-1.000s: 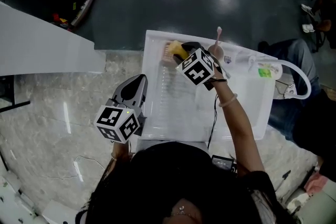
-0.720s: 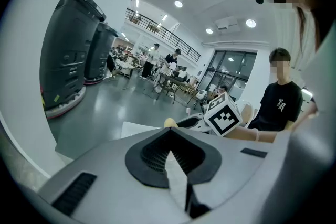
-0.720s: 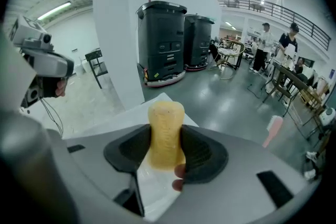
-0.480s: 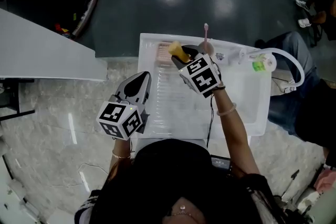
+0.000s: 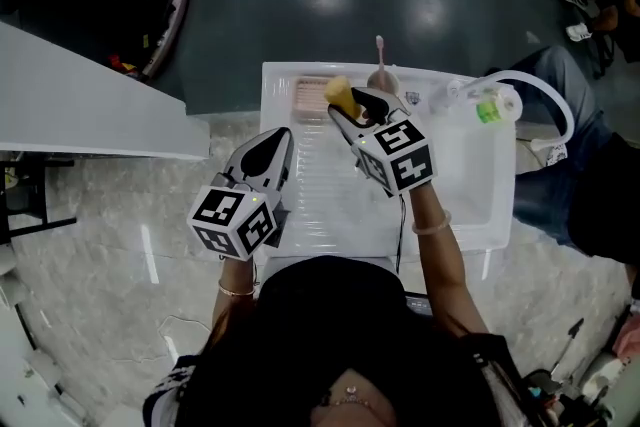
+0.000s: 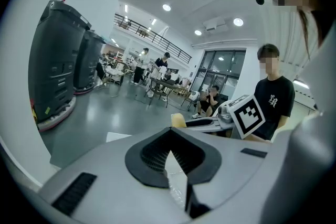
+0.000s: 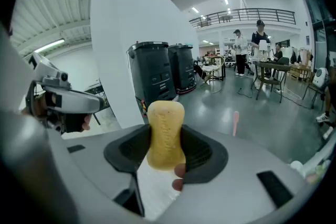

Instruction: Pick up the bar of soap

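The bar of soap [image 5: 339, 96] is yellow and oblong, and it stands upright between the jaws of my right gripper [image 5: 346, 105], which is shut on it over the far part of the white sink [image 5: 480, 233]. The right gripper view shows the soap [image 7: 166, 134] pinched at its lower half, and the right gripper [image 7: 167, 157] closed round it. My left gripper [image 5: 276, 141] hangs at the sink's left rim, shut and holding nothing. In the left gripper view, its jaws [image 6: 169, 148] meet, with the soap [image 6: 178, 120] ahead to the right.
A pinkish soap dish [image 5: 306, 96] sits at the sink's far left corner. A pink toothbrush [image 5: 379, 50] stands in a cup behind the soap. A green-labelled bottle [image 5: 489, 107] and a white hose [image 5: 553, 112] are at the far right. People stand in the hall behind.
My right gripper has drawn back toward me with the soap held in it, away from the soap dish. The left gripper has hardly moved.
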